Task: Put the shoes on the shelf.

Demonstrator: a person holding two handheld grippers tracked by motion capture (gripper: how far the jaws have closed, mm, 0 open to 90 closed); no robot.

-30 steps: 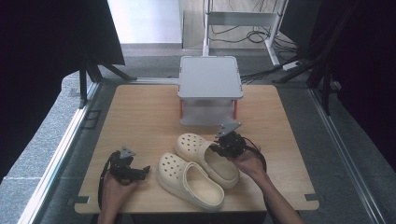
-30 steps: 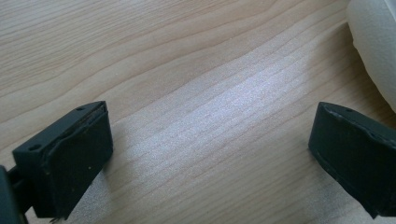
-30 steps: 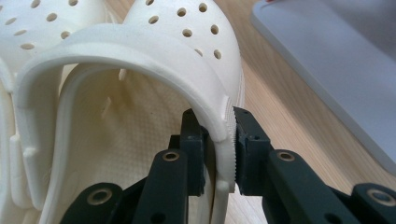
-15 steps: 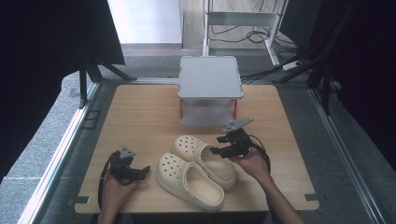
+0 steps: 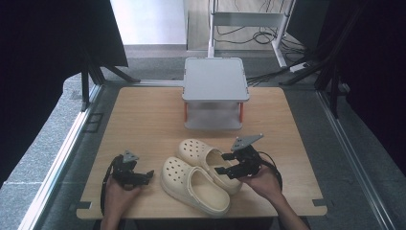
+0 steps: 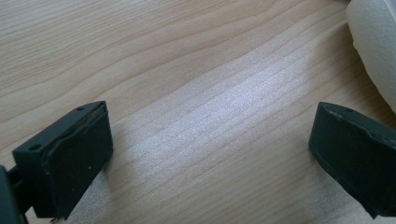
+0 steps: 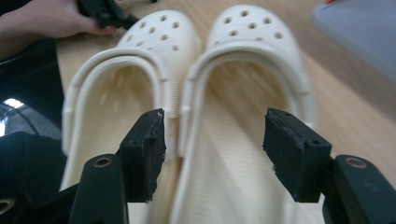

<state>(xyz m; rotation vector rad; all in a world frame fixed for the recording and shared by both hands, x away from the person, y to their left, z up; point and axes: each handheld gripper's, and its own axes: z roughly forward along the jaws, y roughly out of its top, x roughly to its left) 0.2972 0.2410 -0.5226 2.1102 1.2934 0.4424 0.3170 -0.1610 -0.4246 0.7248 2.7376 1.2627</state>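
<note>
Clogs, a cream pair, lie side by side on the wooden table [image 5: 143,115], in front of the small grey shelf stand [image 5: 215,91] and toes toward it. Measured from that stand, the right clog [image 5: 207,160] lies nearer it and the left clog [image 5: 191,187] a little farther toward the person.

The right gripper [image 5: 224,164] has just been opening; its jaws now stand about half apart at the heel end of the right clog, pressing on nothing. In the right gripper view the jaws straddle the heel opening of that clog [image 7: 243,116], one jaw close to the seam where the two shoes meet.

The left gripper [image 5: 149,175] rests on the table beside the left clog, on the side away from the right gripper, jaws wide apart and empty, with an edge of the shoe [image 6: 373,51] just past one jaw.

The risk I see is that the inner jaw of the right gripper comes down on both rims at once and drags the left clog out of line. Whether that jaw already touches a rim I cannot quite tell. A shallow bite on the soft heel rim could also slip off when lifted toward the stand.
</note>
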